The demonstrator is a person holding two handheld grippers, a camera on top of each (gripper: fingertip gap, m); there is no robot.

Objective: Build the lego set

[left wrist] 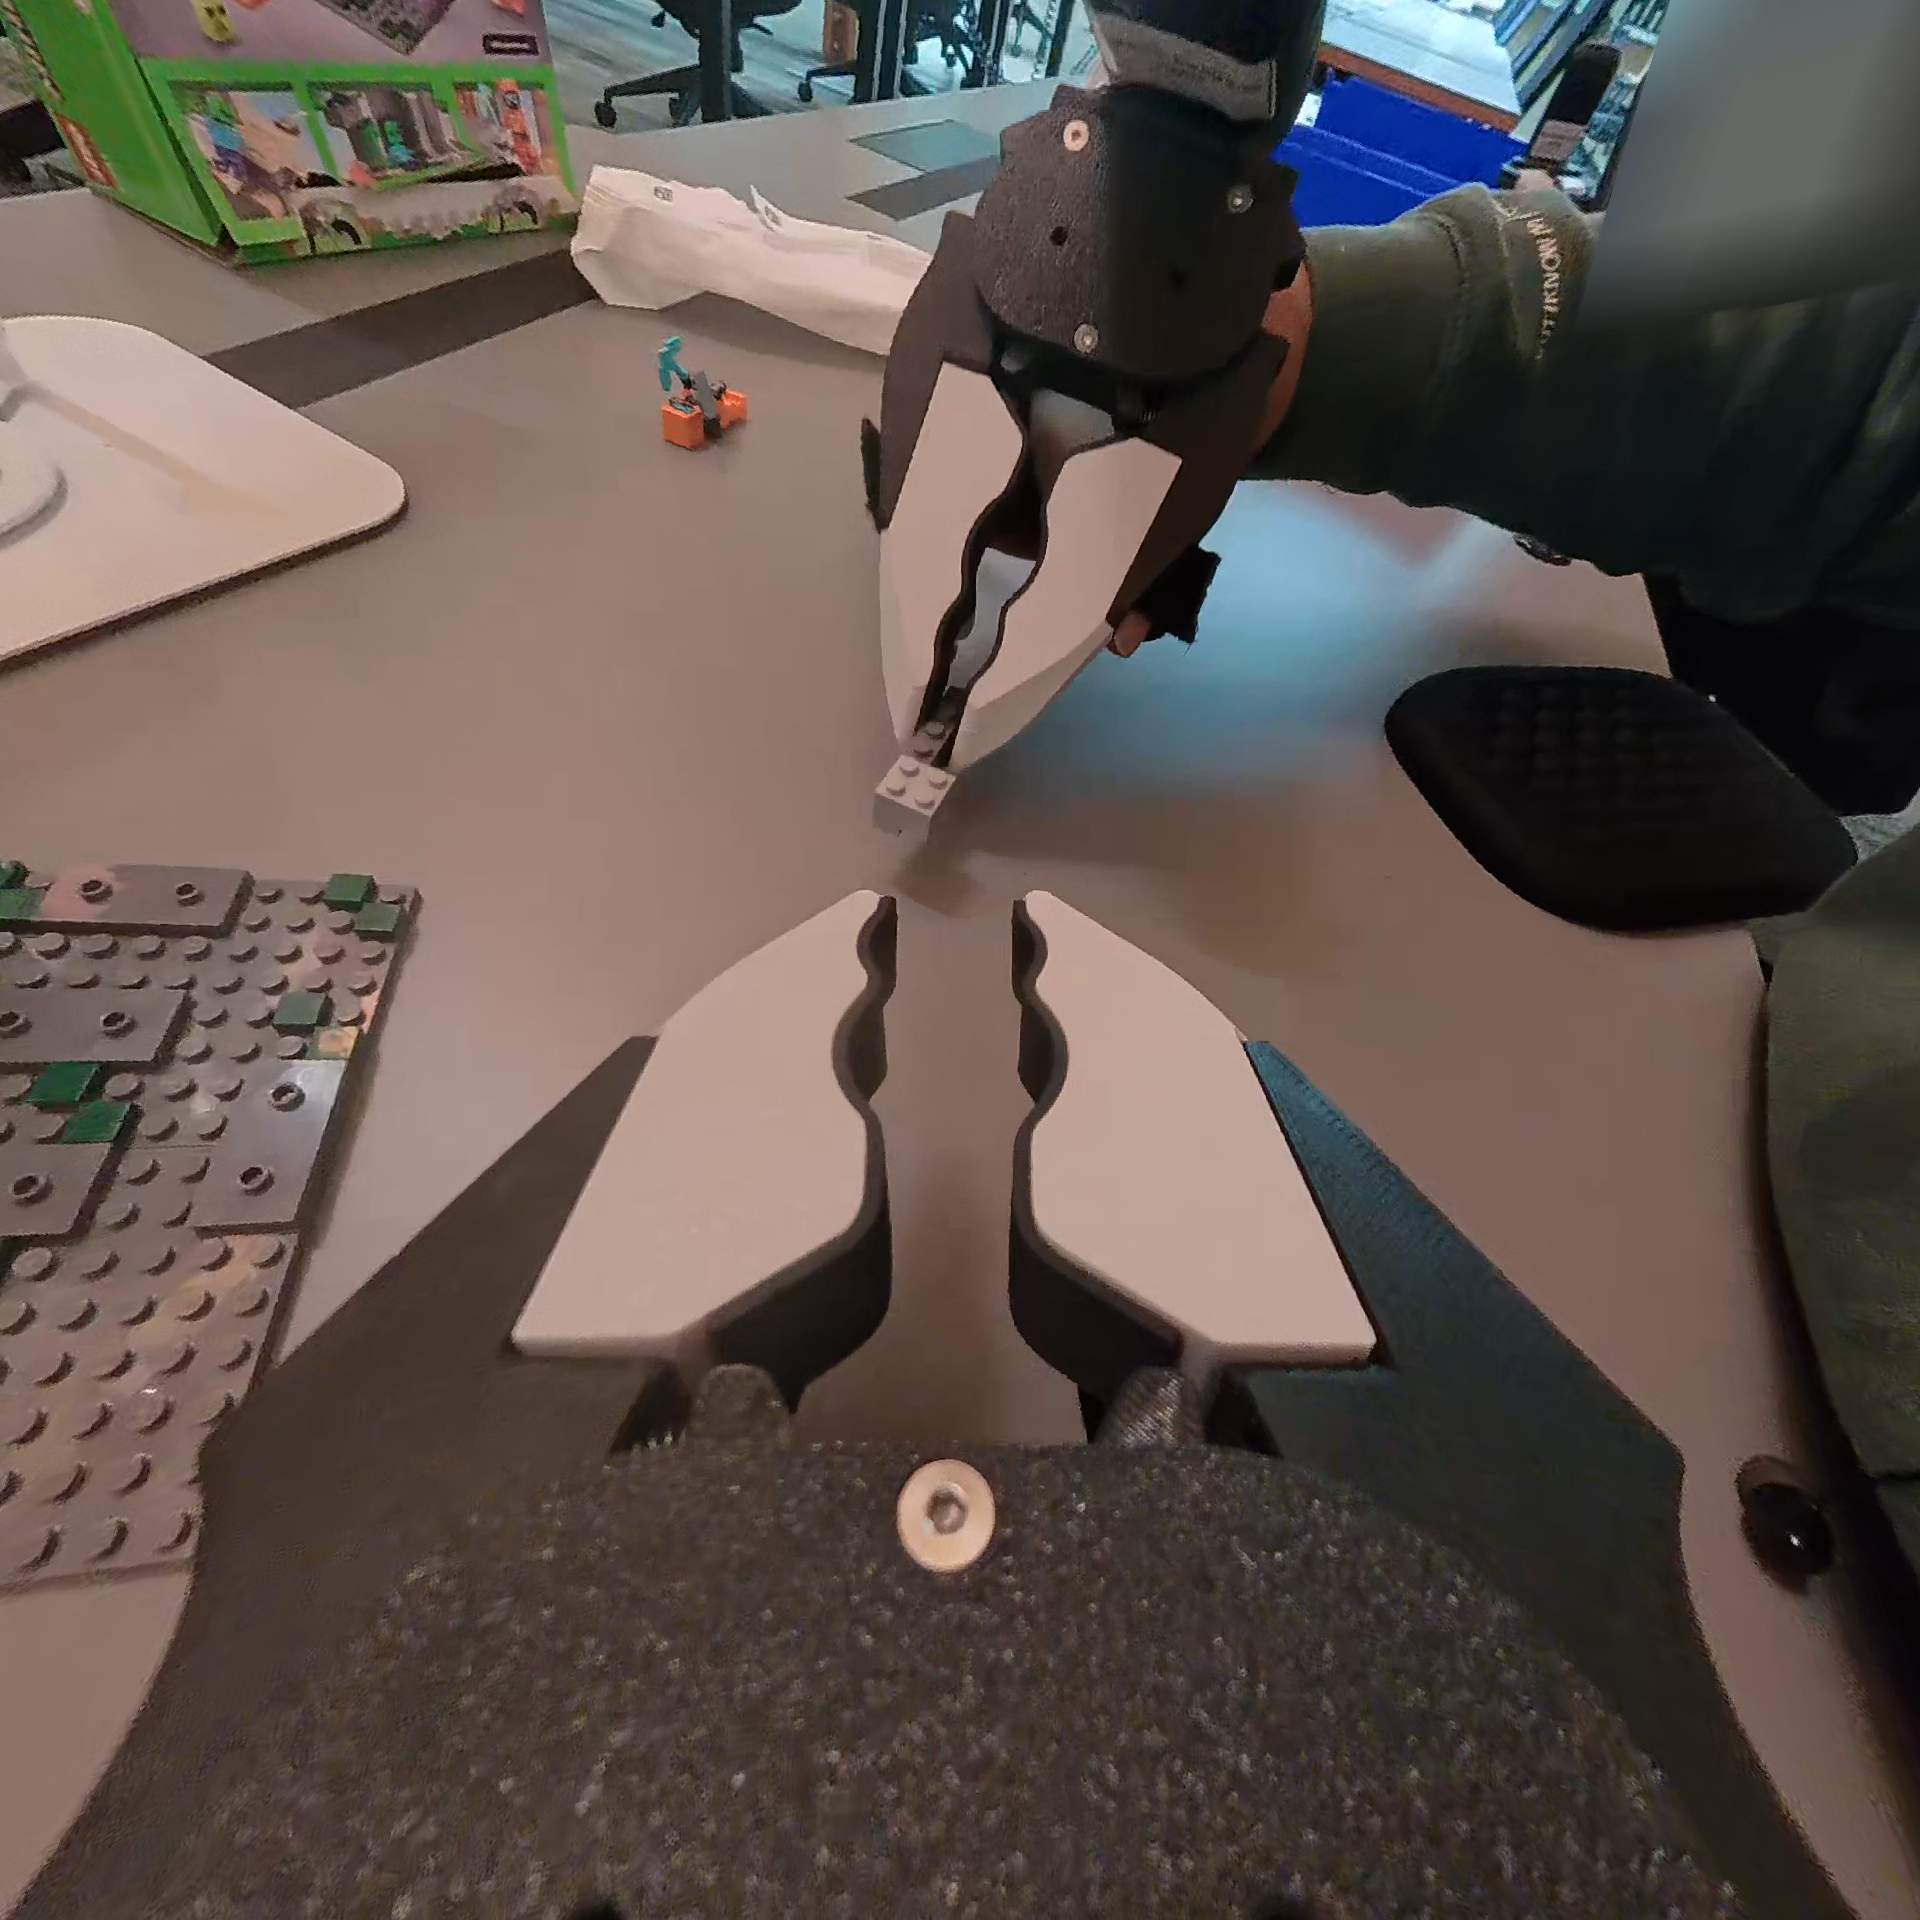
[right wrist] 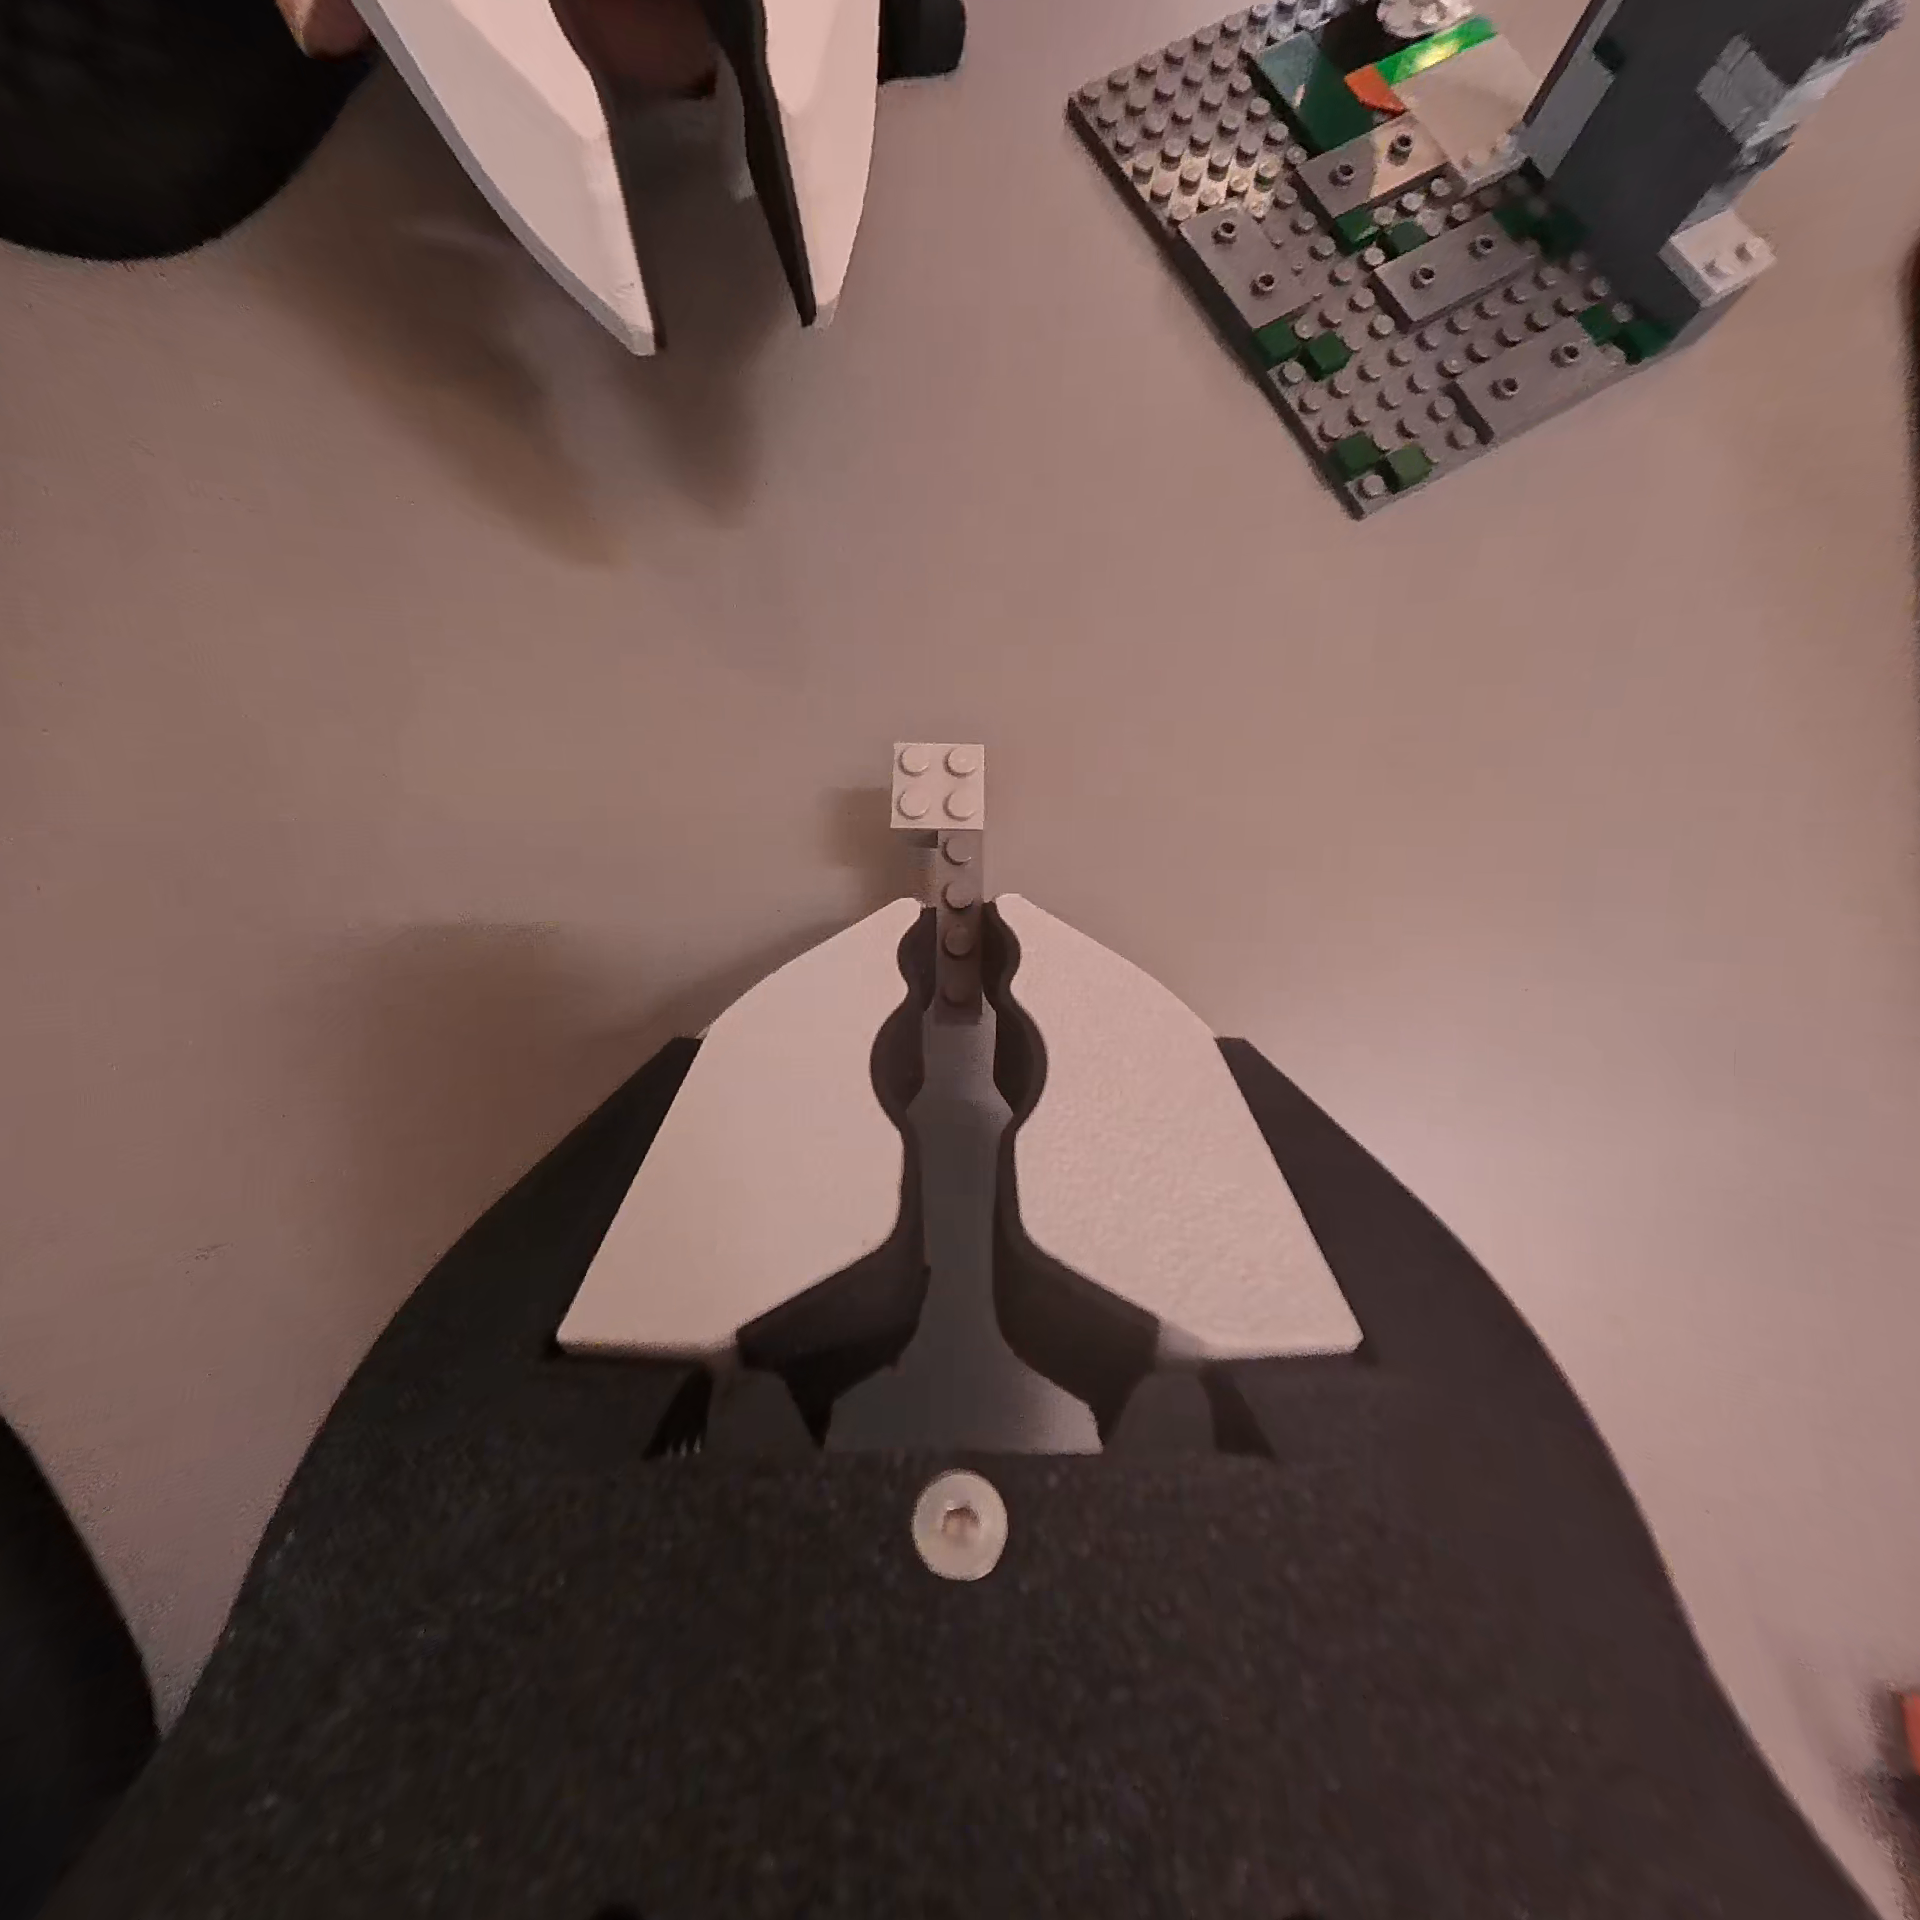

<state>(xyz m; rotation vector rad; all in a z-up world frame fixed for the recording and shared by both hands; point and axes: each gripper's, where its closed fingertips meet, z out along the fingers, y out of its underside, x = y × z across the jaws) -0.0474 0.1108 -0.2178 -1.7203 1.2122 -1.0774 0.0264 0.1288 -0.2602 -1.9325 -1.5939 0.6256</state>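
My right gripper (right wrist: 958, 909) is shut on a narrow dark grey plate (right wrist: 958, 940). A light grey 2x2 brick (right wrist: 938, 787) sits on the plate's far end, just above the table. In the left wrist view the right gripper (left wrist: 938, 740) points down at the table with the brick (left wrist: 914, 795) at its tips. My left gripper (left wrist: 951, 909) is open and empty, a short way in front of that brick; it also shows in the right wrist view (right wrist: 727, 327). The grey studded baseplate (left wrist: 156, 1299) with dark tiles and green bits lies at the left; the right wrist view shows it (right wrist: 1195, 125) with a dark tower (right wrist: 1642, 156).
A green set box (left wrist: 312, 114), a white paper bag (left wrist: 727, 249) and a small orange and teal figure (left wrist: 701, 400) lie at the back. A white stand base (left wrist: 156, 468) is at the left. A black chair armrest (left wrist: 1610, 790) and a person's sleeve (left wrist: 1558, 343) are at the right. Some 9 cm of space lies between my two pairs of fingers.
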